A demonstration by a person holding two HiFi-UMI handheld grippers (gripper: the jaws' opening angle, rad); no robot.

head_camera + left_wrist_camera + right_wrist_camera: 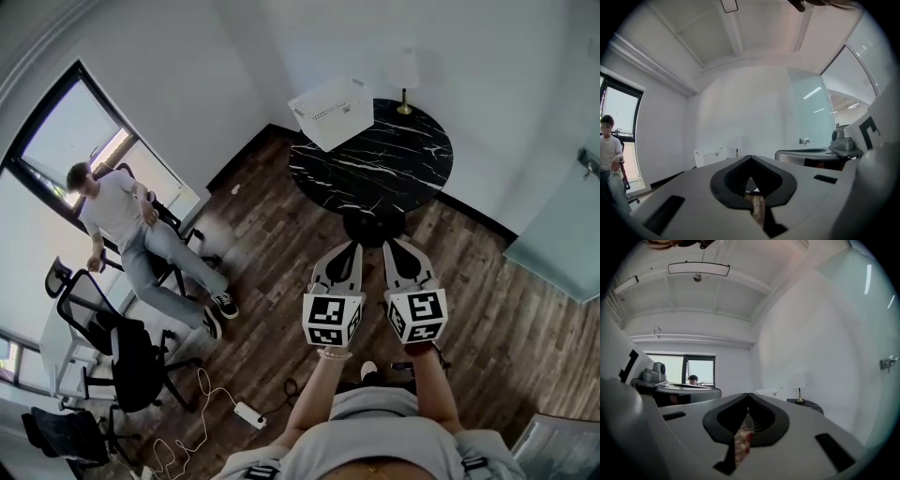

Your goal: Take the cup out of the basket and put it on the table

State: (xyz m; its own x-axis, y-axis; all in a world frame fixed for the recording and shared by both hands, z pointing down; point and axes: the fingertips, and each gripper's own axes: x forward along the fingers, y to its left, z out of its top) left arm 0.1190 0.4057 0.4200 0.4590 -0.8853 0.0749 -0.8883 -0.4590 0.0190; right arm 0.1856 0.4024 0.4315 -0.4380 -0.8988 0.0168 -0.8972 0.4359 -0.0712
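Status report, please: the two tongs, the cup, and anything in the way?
Left tongs shut, empty; right tongs the same. Cup not visible; white basket stands on the black table, untouched. Nothing seen between tongs and table.

Bright daylight from window [58, 141], blown-out glare, strong fisheye distortion, dark corners

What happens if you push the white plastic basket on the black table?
The white plastic basket looks wide and low, so it probably slides, not tips. It sits at the rim of the black marble table, so it might fall off.
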